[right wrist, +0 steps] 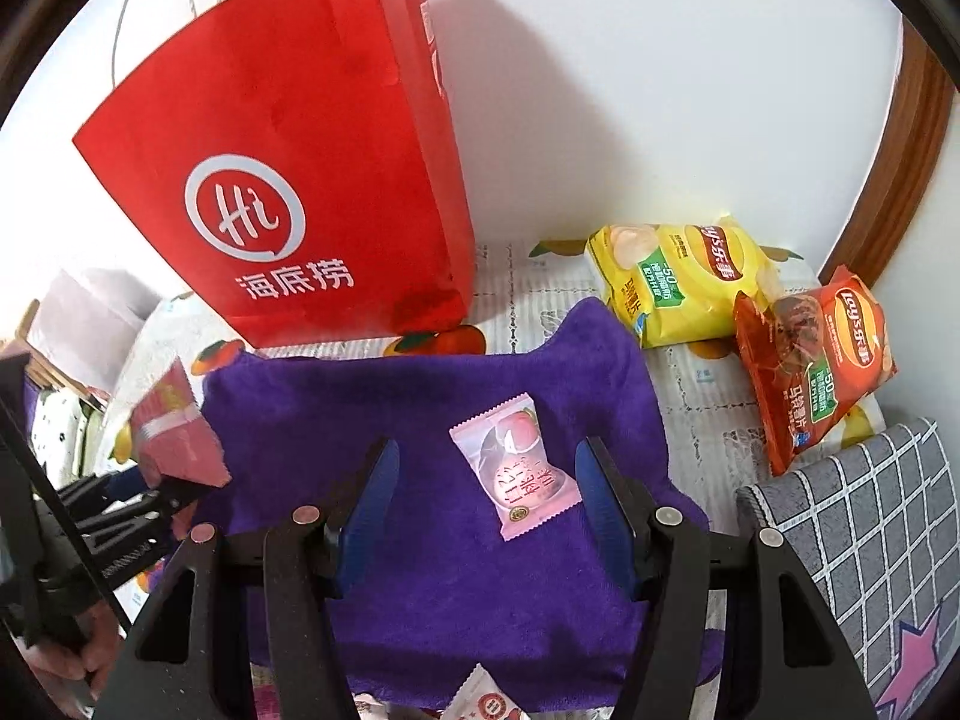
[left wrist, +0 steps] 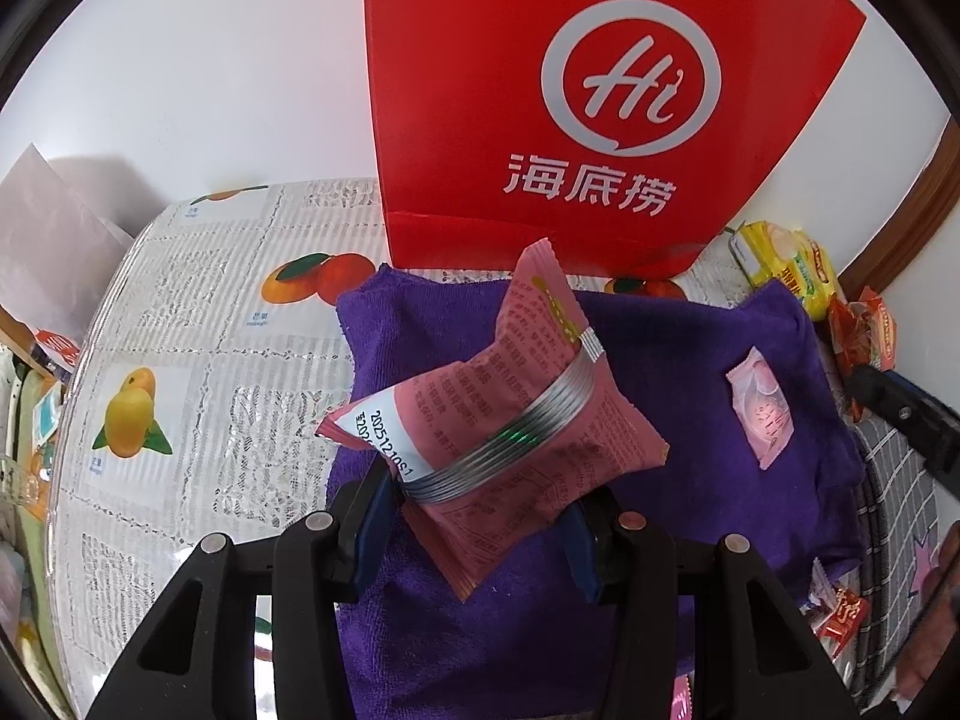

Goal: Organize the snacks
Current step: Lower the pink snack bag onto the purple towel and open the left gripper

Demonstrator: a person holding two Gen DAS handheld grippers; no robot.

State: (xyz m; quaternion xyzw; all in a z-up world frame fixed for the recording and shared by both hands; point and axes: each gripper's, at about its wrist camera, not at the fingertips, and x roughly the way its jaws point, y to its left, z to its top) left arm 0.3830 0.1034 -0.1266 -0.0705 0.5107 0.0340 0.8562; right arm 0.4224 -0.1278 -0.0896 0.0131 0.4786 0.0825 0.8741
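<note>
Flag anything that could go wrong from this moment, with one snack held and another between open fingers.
1. The left gripper pinches the pink snack packet near its lower end; the puffy pack tilts and could slip out or get crushed.
2. The red paper bag stands unsupported, so a nudge while dropping the packet in may tip it.
3. The right gripper, open around the small peach-print packet, may snag the purple towel when closing.

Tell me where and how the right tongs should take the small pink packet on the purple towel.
Grip the small pink packet across its puffy middle, coming straight down. It lies flat on the purple towel between the open right tongs, its crimped ends pointing toward and away from them.
</note>
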